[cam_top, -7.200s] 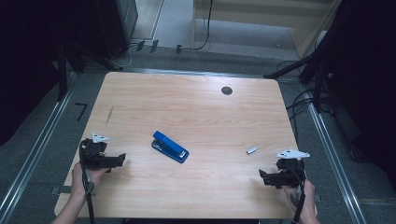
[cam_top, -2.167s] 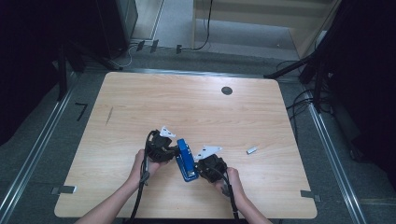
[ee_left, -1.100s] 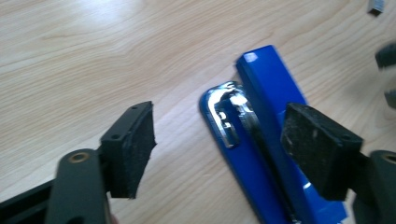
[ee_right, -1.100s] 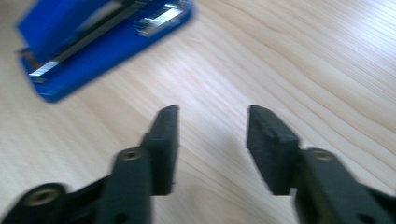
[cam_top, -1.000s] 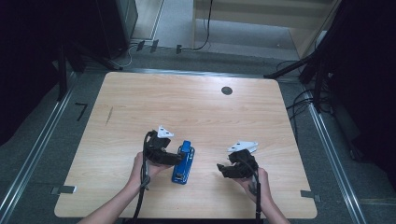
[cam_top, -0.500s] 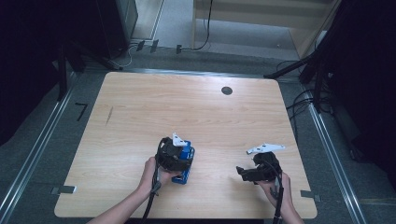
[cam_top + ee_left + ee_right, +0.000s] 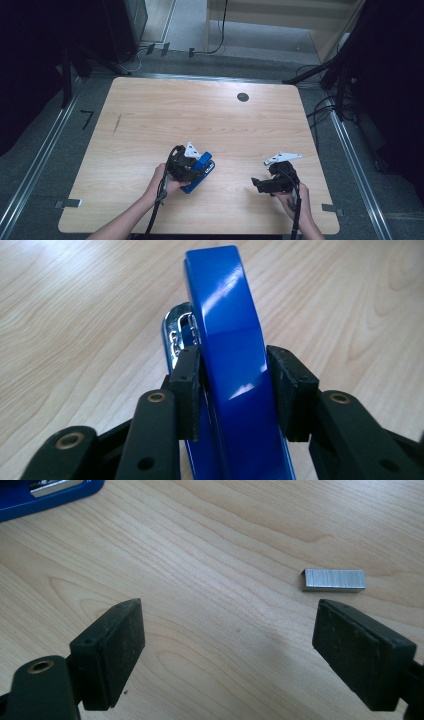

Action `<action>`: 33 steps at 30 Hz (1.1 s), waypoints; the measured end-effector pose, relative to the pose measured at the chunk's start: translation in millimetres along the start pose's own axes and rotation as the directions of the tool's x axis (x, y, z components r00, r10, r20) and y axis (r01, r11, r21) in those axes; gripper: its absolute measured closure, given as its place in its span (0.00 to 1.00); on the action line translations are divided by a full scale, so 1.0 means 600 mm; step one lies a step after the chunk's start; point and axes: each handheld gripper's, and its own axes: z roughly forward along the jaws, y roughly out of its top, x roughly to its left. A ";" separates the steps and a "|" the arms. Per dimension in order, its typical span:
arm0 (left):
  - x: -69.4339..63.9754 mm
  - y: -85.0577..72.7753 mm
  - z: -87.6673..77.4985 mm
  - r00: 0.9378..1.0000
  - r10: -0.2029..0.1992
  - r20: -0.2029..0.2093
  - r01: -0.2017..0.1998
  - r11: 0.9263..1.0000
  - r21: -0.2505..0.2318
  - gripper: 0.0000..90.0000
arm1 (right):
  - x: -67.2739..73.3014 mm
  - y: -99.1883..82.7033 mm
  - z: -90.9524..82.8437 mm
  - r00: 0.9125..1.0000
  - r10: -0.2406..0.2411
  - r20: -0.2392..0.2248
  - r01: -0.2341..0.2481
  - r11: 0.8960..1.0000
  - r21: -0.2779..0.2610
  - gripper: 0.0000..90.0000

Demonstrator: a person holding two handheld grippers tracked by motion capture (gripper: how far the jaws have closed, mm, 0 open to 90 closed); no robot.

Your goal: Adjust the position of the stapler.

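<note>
A blue stapler (image 7: 207, 167) lies on the wooden table (image 7: 210, 120), front of centre. My left gripper (image 7: 196, 169) reaches it from the left. In the left gripper view its jaws have just been closing, and both pads (image 7: 187, 387) press the sides of the stapler (image 7: 230, 340), whose chrome staple channel shows at the left. My right gripper (image 7: 256, 184) hovers low at the front right, pointing left. It is open (image 7: 230, 645) with nothing between its pads, having just opened wider. A silver strip of staples (image 7: 334, 580) lies just beyond its right pad. A corner of the stapler (image 7: 50, 495) shows at top left.
A dark round grommet (image 7: 243, 97) sits at the back of the table, and a short dark mark (image 7: 117, 124) at its left. Metal rails and cables run along the floor around the table. Bare wood stretches across the back half.
My left gripper has closed on the stapler and shifted slightly right with it. My right hand has drawn away from the stapler toward the front right, near the staples.
</note>
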 end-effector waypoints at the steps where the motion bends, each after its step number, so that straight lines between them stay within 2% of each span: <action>1: -0.001 0.001 0.000 0.999 0.035 0.021 -0.035 0.999 0.004 0.70 | 0.000 0.000 0.000 1.000 -0.002 -0.002 0.002 1.000 0.000 0.16; 5: -0.011 0.003 0.001 0.993 0.107 0.048 -0.107 0.994 0.009 0.73 | 0.001 0.001 0.003 1.000 -0.009 -0.005 0.009 1.000 0.007 0.16; 8: -0.013 0.003 0.002 0.991 0.120 0.059 -0.121 0.993 0.004 0.73 | 0.003 0.002 0.005 1.000 -0.011 -0.007 0.011 1.000 0.011 0.16; 12: -0.011 0.003 0.002 0.985 0.148 0.090 -0.149 0.989 0.003 0.74 | 0.005 0.003 0.007 1.000 -0.020 -0.013 0.021 1.000 0.015 0.16; 16: -0.008 0.002 0.003 0.986 0.109 0.129 -0.112 0.994 0.011 0.71 | 0.008 0.004 0.012 0.999 -0.036 -0.019 0.036 0.999 0.032 0.16; 17: -0.007 0.001 0.004 0.985 0.100 0.140 -0.104 0.994 0.019 0.67 | 0.010 0.004 0.012 0.999 -0.037 -0.022 0.038 0.999 0.034 0.16; 18: -0.010 0.000 0.005 0.986 0.088 0.142 -0.095 0.995 0.039 0.62 | 0.011 0.005 0.012 0.999 -0.039 -0.026 0.040 0.999 0.035 0.16; 19: -0.012 0.000 0.005 0.986 0.093 0.135 -0.100 0.994 0.047 0.58 | 0.011 0.005 0.011 0.999 -0.040 -0.024 0.041 0.999 0.036 0.16; 21: -0.016 -0.001 0.003 0.989 0.086 0.124 -0.093 0.994 0.056 0.55 | 0.010 0.005 0.010 0.999 -0.046 -0.027 0.047 0.998 0.032 0.16; 24: -0.022 0.000 0.001 0.990 0.114 0.087 -0.120 0.991 0.067 0.62 | 0.009 0.004 0.009 0.998 -0.047 -0.031 0.047 0.998 0.028 0.16; 26: -0.019 -0.001 0.002 0.991 0.115 0.071 -0.119 0.991 0.055 0.69 | 0.009 0.004 0.009 0.998 -0.048 -0.034 0.049 0.998 0.030 0.16; 27: -0.017 -0.002 0.003 0.990 0.114 0.086 -0.119 0.992 0.050 0.73 | 0.010 0.004 0.010 0.998 -0.052 -0.036 0.053 0.998 0.032 0.16; 30: -0.014 -0.003 0.003 0.985 0.140 0.099 -0.145 0.989 0.041 0.73 | 0.014 0.006 0.012 0.997 -0.060 -0.038 0.062 0.997 0.037 0.16; 31: -0.013 -0.003 0.003 0.982 0.157 0.110 -0.161 0.986 0.035 0.73 | 0.016 0.006 0.012 0.997 -0.060 -0.039 0.062 0.997 0.041 0.16; 32: -0.015 -0.005 0.004 0.974 0.186 0.126 -0.190 0.982 0.019 0.73 | 0.018 0.008 0.013 0.997 -0.064 -0.045 0.066 0.997 0.038 0.16; 33: -0.016 -0.005 0.005 0.970 0.198 0.139 -0.201 0.980 0.008 0.74 | 0.021 0.009 0.014 0.996 -0.069 -0.049 0.071 0.997 0.038 0.16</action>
